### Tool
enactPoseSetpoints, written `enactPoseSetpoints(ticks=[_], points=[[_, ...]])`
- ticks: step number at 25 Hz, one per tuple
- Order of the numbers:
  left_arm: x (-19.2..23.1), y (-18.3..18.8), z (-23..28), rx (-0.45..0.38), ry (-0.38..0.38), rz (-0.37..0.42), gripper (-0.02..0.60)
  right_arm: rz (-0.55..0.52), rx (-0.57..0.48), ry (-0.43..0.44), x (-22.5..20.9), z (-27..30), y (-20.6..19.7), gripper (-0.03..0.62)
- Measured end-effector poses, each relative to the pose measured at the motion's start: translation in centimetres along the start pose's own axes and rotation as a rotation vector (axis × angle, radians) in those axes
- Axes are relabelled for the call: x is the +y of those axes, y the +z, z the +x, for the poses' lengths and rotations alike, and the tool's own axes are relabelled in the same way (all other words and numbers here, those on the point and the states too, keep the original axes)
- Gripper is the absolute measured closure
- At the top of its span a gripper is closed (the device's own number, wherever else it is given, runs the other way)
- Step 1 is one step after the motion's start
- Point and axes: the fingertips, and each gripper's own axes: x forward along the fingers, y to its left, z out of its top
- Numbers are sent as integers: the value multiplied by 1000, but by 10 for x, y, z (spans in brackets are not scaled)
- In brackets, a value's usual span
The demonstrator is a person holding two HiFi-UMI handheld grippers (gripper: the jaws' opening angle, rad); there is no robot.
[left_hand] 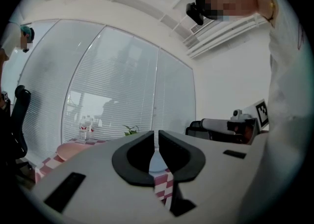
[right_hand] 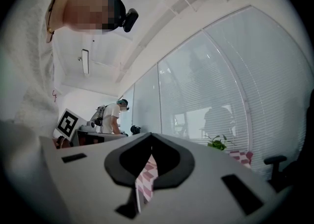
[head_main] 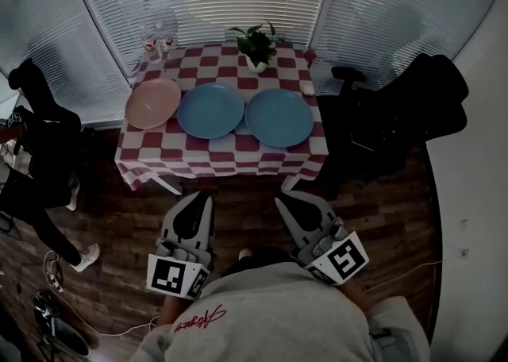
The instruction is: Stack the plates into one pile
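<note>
three plates (head_main: 210, 110) side by side on table (head_main: 222, 158); both grippers closed, empty.

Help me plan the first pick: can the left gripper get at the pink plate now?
Probably not yet: the left gripper hangs shut, short of the table, though nothing blocks the pink plate.

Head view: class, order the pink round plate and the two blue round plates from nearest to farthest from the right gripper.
1. Right blue round plate, directly ahead of the right gripper.
2. Middle blue round plate, table centre.
3. Pink round plate, far left end.
</note>
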Motion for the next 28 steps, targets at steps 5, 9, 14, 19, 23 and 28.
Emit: enactPoseSetpoints(ticks=[5, 9, 14, 19, 23, 28], points=[[4, 2, -4, 0, -4, 8, 543, 6, -17, -12, 3, 1, 3, 583], [3, 0, -6, 1, -10, -2, 543, 6, -8, -20, 6, -2, 1, 583], [5, 0, -3, -2, -11, -3, 543, 3, -5, -23, 3, -1, 1, 583], [11, 2, 0, -10, -3, 12, 543, -3, -14, -15, -3, 9, 3, 583], [23, 8, 9, -11, 14, 18, 543, -9, -25, 1, -11, 22, 8, 583], [38, 13, 24, -21, 32, 26, 543, -15, -40, 16, -25, 41, 12, 583]])
